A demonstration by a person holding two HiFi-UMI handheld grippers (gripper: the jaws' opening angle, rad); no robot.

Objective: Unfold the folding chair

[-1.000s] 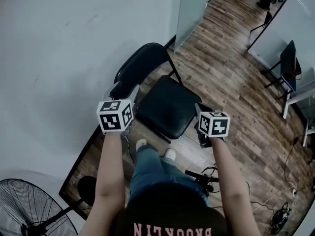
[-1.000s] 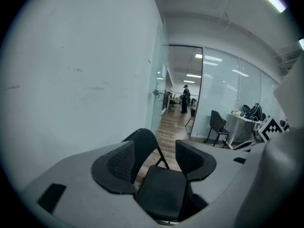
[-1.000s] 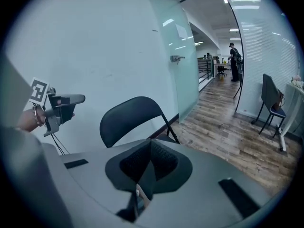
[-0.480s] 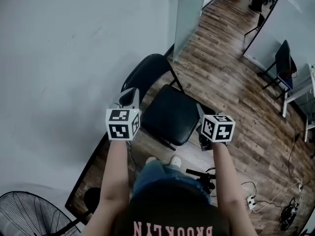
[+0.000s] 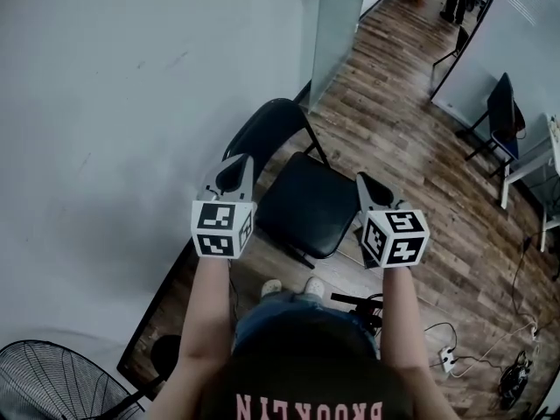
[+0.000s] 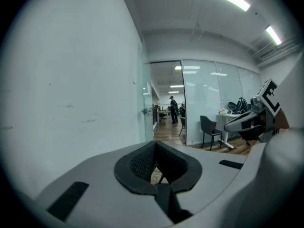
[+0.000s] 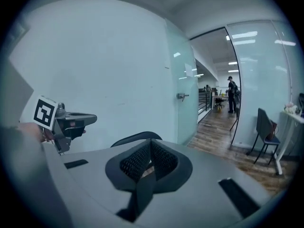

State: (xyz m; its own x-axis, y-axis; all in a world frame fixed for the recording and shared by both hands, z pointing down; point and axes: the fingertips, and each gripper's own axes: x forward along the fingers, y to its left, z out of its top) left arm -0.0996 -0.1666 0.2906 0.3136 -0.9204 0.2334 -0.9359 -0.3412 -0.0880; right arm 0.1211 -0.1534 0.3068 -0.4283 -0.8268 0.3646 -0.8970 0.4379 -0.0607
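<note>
The opened folding chair (image 5: pixel 297 206) is standing ahead and below, midway between the left tool (image 5: pixel 234 173) and right tool (image 5: pixel 373 188), both closed, empty.

Both grippers have gone up, away from the folding chair (image 5: pixel 302 204). The left gripper (image 5: pixel 234 173) was low by the chair's back, at its 9 o'clock side, with its fingers apart. Now it is higher and its fingers have shut, with nothing between them. The right gripper (image 5: pixel 372 189) has lifted too, from the seat's 3 o'clock edge. Both now point toward 12 o'clock.
</note>
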